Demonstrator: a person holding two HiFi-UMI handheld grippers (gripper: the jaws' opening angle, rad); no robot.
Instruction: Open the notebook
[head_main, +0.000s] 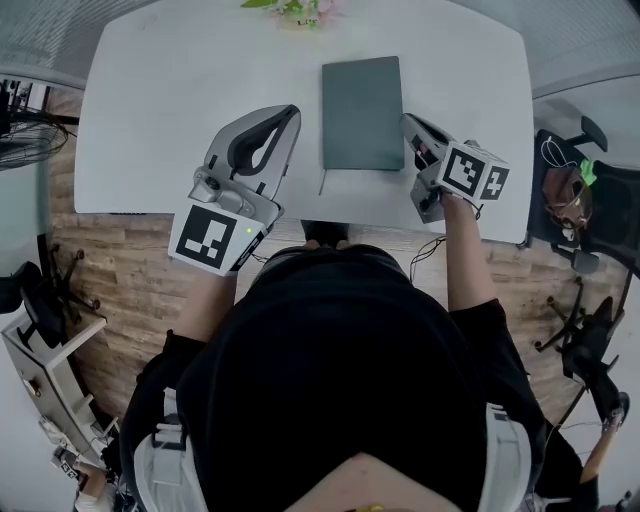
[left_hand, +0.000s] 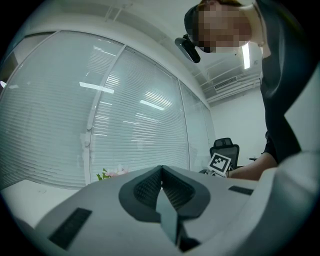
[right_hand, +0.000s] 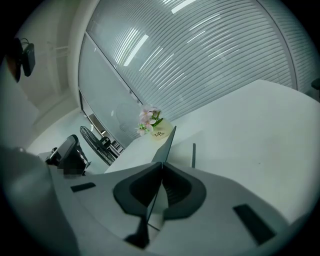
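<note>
only the view from my right gripper shows its jaws pinched on the thin cover of the notebook, lying by the front edge of the table, and "life" on the far-edge flower pot; my left gripper sits closed, empty.

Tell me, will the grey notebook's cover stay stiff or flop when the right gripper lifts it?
The cover runs straight out of the shut jaws of the right gripper without sagging, so it is probably stiff. The notebook looks thin, so likely light; it may slide on the smooth white table, since nothing else pins it.
</note>
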